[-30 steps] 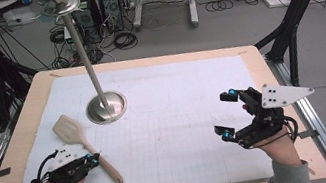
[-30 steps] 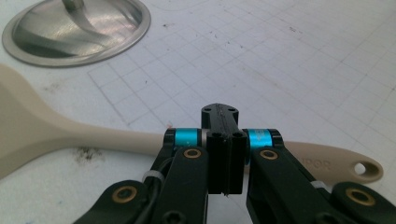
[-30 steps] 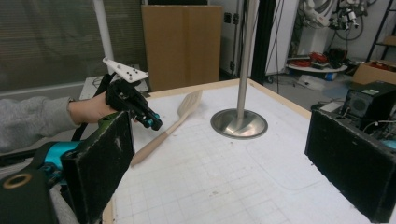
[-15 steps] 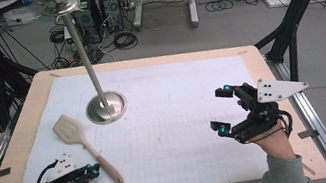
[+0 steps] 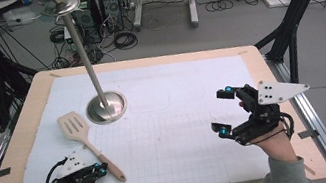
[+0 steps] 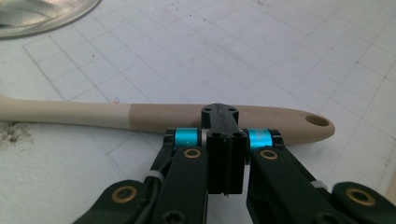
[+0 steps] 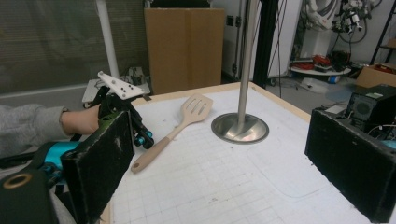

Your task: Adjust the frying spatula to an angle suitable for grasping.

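1. Near the front left corner of the table, seen from the high view, a slotted spatula lies flat on the white grid sheet, blade toward the steel stand base, handle end pointing at the front edge. The left gripper lies low beside that handle end, jaws clenched together on nothing, the person's hand behind it at the front edge. By the look of it the spatula is light and rigid, wood or a smooth plastic, and should lift without bending.

2. Over the front right part of the table, the right gripper is held clear of the sheet with its jaws spread wide and empty, the forearm coming in from the front edge.

3. Along the left gripper view, the closed black jaws point straight at the darker end of the spatula handle, just short of the hanging hole. The tips seem to be at or just short of the handle; contact cannot be told. The rounded, smooth handle could roll or slip, so a hold across the darker section, back from the hole, looks the soundest.

4. From the right gripper view, the spatula rests near the table's edge with the left gripper beside its handle; the right gripper's own pads stand well apart, nothing between them.
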Demonstrator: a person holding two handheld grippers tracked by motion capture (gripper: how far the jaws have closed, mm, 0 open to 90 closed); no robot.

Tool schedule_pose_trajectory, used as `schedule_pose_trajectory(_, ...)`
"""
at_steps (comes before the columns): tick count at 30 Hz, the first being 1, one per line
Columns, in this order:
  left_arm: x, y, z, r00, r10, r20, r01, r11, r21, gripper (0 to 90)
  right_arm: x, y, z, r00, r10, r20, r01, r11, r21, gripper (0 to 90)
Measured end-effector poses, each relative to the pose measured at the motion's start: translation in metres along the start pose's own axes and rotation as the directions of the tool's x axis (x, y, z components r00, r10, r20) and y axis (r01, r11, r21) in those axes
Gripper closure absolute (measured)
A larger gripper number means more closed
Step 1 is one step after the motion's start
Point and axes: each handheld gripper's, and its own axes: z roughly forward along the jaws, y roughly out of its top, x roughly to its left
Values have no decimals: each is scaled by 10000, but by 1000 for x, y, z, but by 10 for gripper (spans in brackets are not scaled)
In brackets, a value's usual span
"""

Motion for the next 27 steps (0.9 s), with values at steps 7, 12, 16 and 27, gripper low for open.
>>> schedule_pose_trajectory(7,1,4,3,9999,110,106,-110,9999,2,897,2,-2,-2,9999,77,81,-79,9999,150,72)
schedule_pose_trajectory(12,-1,7,8,9998,164,115,-164,9999,4,898,3,-4,-7,9998,80,176,-83,9999,128,72)
schedule_pose_trajectory(16,-1,10,13,9995,265,177,-266,9996,37,898,4,-4,-10,9996,45,273,-49,9999,127,72)
schedule_pose_trajectory(27,1,22,27,9987,442,254,-447,9988,212,897,10,-7,-16,9986,49,535,-67,9994,340,72)
